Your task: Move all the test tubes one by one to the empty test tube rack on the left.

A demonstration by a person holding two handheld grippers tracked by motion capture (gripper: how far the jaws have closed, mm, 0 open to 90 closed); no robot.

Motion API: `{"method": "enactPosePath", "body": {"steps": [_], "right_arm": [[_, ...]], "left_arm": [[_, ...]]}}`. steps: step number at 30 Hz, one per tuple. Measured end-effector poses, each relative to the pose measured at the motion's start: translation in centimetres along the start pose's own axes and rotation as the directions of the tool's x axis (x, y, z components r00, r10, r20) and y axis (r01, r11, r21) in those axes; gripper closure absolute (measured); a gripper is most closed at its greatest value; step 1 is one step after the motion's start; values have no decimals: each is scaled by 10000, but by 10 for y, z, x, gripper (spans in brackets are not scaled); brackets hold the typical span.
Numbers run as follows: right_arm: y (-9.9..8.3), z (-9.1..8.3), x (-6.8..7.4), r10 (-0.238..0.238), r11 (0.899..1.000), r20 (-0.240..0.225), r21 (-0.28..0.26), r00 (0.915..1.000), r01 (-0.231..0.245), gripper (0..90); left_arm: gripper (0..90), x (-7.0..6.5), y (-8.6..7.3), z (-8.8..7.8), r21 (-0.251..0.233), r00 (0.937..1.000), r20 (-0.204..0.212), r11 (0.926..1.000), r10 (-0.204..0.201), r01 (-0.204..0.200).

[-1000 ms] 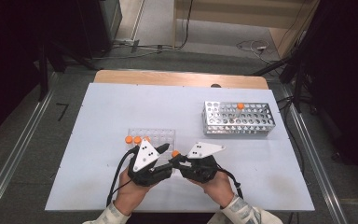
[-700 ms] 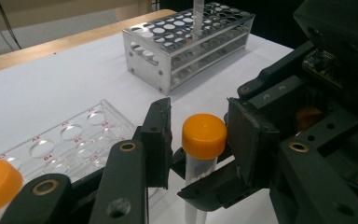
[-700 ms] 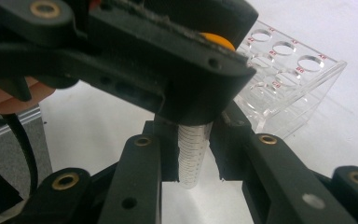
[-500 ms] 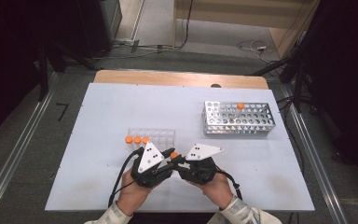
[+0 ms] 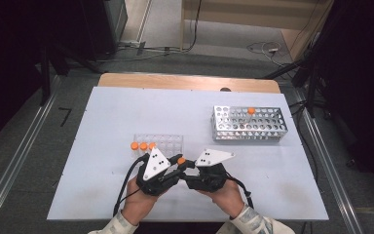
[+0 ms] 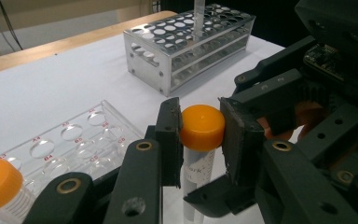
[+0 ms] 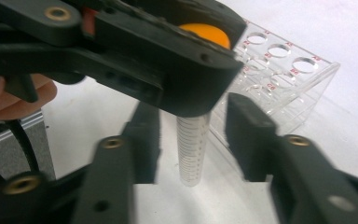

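A clear graduated tube with an orange cap point(image 6: 202, 126) stands upright just above the white table. My left gripper point(image 6: 200, 127) is shut on the cap, and its jaws have just closed further onto it. In the right gripper view the tube's body point(image 7: 192, 149) hangs between the jaws of my right gripper point(image 7: 193, 126). Those jaws have just been opening and stand apart from the tube on both sides. From above, the left gripper point(image 5: 177, 163) and right gripper point(image 5: 187, 168) meet tip to tip at the cap point(image 5: 181, 160), near the table's front.
A clear plastic rack point(image 5: 168, 141) sits just beyond the grippers, with three orange-capped tubes point(image 5: 142, 146) at its left end. A metal rack point(image 5: 248, 124) at the back right holds one orange-capped tube point(image 5: 251, 111). The table's wooden edge point(image 5: 185, 82) runs along the far side.
Both hands stay where they were, with the orange cap between the gripper tips. Seen from above, the left gripper's tips have drawn in around the cap.
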State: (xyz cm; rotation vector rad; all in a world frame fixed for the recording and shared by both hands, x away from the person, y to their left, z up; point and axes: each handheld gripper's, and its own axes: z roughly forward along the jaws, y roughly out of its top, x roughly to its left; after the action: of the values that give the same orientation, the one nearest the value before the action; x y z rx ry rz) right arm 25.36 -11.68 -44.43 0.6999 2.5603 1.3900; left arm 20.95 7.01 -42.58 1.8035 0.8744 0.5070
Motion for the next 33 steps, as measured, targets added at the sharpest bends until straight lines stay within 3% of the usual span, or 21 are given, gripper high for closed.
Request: {"method": "enactPosePath", "body": {"steps": [3, 7, 10, 18, 33], "right_arm": [[1, -2, -2, 103, 9999, 141, -39, 9998, -102, 345], [0, -6, -4, 197, 9998, 710, 3, 9973, -198, 192], [0, -10, -8, 433, 9990, 931, 96, 9947, -444, 139], [-7, -19, -23, 1026, 9942, 1094, 203, 9887, -1054, 126], [-23, -39, -42, 1492, 9883, 1626, 62, 9753, -1522, 135]], "left_arm": [[701, 2, 1, -2, -42, 10000, -19, 10000, -13, 13], [701, 3, 3, -4, -157, 9999, -89, 9998, -97, 95], [701, 4, 5, -6, -231, 9999, -101, 9997, -130, 128], [701, 10, 10, -13, -447, 9990, -306, 9986, -310, 297], [700, 28, 26, -27, -894, 9938, -959, 9949, -555, 469]]}}
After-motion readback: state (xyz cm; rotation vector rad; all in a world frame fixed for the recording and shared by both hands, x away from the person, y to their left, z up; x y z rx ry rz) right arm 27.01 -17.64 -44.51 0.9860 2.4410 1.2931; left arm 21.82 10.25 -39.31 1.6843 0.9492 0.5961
